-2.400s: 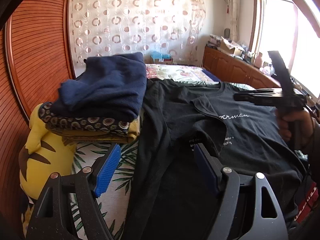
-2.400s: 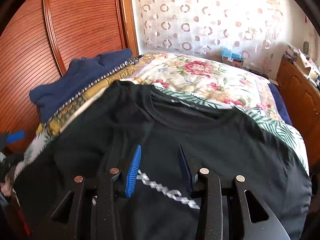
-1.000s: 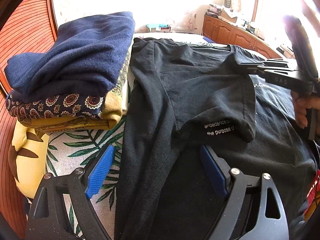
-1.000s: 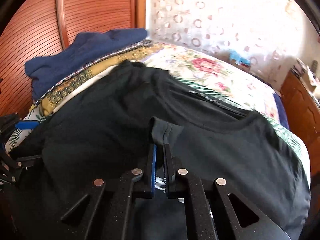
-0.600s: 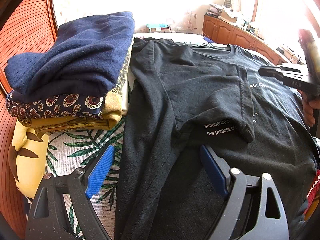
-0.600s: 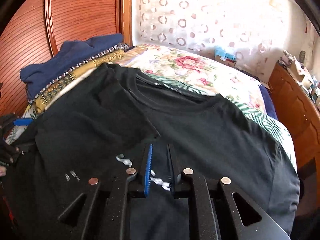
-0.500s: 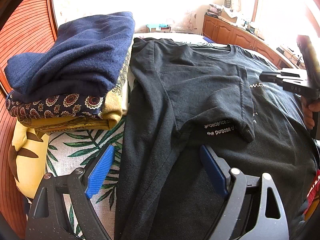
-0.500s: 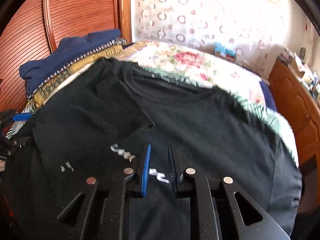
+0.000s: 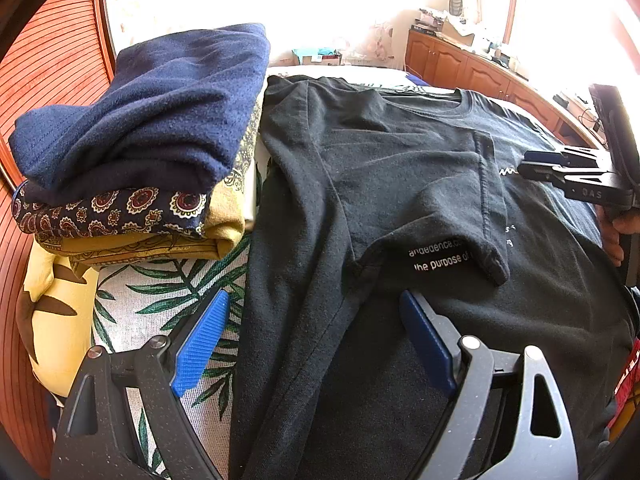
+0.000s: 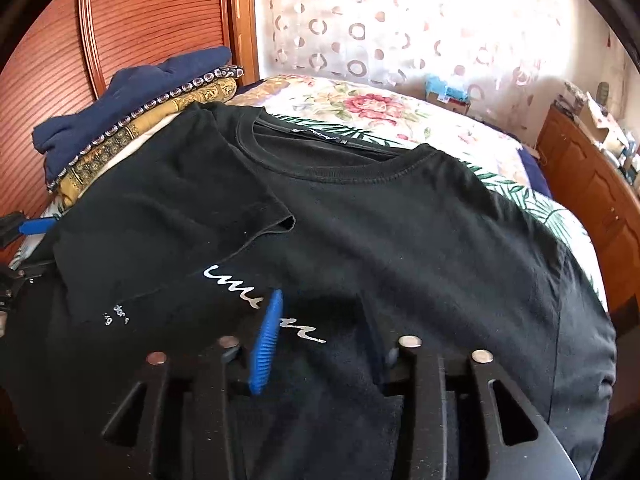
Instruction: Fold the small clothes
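Observation:
A black T-shirt (image 9: 400,168) (image 10: 400,240) lies face up on the bed, with white print on its chest. Its left sleeve (image 9: 440,200) (image 10: 180,216) is folded inward over the chest. My left gripper (image 9: 312,336) hangs open over the shirt's left side, its pads clear of the cloth. One of its blue pads (image 10: 38,225) shows at the left edge of the right wrist view. My right gripper (image 10: 320,336) (image 9: 528,162) hovers over the chest print. Its jaws are opening and nothing is between them.
A pile of folded clothes with a navy piece (image 9: 160,112) (image 10: 132,96) on top sits left of the shirt. A yellow plush toy (image 9: 56,300) lies below the pile. A wooden wardrobe (image 10: 160,12) stands behind. Wooden cabinets (image 9: 472,68) (image 10: 592,184) line the right. A person's hand (image 9: 618,232) holds the right gripper.
The right gripper let go of the sleeve, which now lies flat on the chest. It drew back over the print and its jaws spread. The left gripper has not moved.

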Demonstrator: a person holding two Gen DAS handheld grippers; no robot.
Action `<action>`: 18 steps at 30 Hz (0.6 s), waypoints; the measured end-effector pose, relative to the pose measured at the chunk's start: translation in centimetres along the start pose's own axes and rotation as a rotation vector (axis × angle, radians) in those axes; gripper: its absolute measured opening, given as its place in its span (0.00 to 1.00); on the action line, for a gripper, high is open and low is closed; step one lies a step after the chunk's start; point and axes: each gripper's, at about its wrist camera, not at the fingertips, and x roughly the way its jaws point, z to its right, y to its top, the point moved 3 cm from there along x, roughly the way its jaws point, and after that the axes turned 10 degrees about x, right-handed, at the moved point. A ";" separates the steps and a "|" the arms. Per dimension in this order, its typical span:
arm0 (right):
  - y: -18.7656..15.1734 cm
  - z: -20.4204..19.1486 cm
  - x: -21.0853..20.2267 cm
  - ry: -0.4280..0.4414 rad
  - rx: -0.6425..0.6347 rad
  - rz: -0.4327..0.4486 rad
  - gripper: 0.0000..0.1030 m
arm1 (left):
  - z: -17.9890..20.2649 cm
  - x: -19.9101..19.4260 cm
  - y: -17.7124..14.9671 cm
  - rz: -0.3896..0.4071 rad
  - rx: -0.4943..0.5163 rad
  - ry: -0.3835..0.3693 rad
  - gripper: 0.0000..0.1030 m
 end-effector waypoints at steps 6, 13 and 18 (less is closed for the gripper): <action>-0.2 -0.4 0.2 -0.027 -0.024 -0.015 0.78 | 0.0 0.0 0.0 0.000 0.000 0.000 0.84; -0.1 -0.1 0.3 -0.030 -0.003 -0.029 0.89 | 0.0 0.0 0.0 0.000 0.000 0.000 0.84; -0.2 0.0 0.3 -0.035 0.005 -0.032 0.92 | 0.0 0.0 0.0 0.001 0.000 0.001 0.84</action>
